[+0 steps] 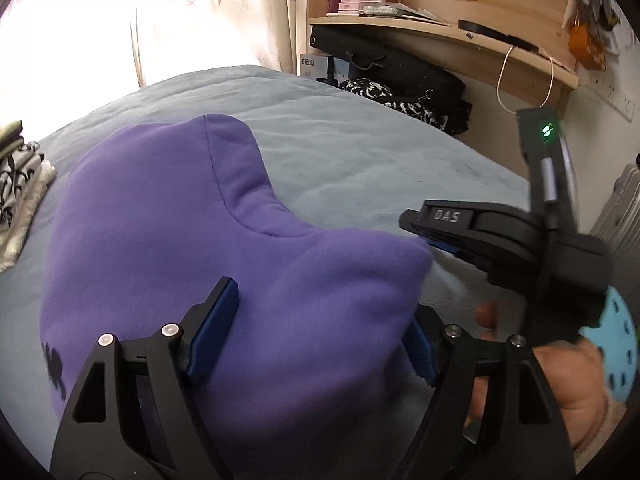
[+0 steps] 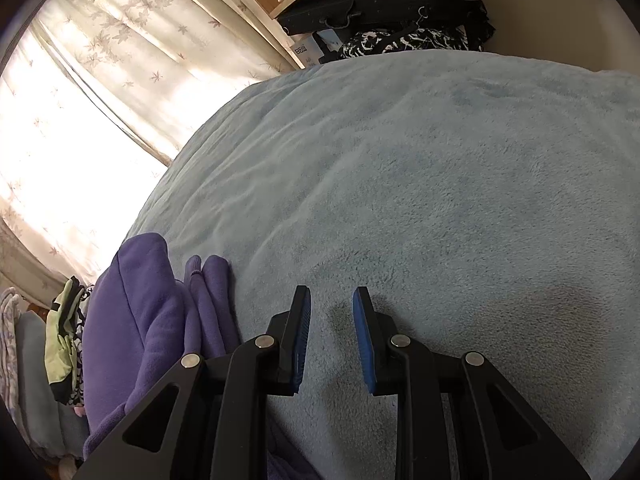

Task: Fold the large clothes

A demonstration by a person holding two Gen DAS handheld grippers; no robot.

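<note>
Purple fleece garment (image 1: pixel 168 248) lies bunched on the bed beneath the released left tool (image 1: pixel 316 332); the right tool (image 2: pixel 331 336) grasps nothing, so folds may slump apart.

The left wrist camera is looking forward and down along its tool (image 1: pixel 316 320), sitting close over the purple garment (image 1: pixel 168 240) on the bed (image 1: pixel 360 152) and facing the shelf (image 1: pixel 440 32). The right wrist camera is tilting down past its own tool (image 2: pixel 332 300), close to the bed (image 2: pixel 400 160). Both are sharing the garment (image 2: pixel 140 312), curtain (image 2: pixel 120 60) and shelf corner.
</note>
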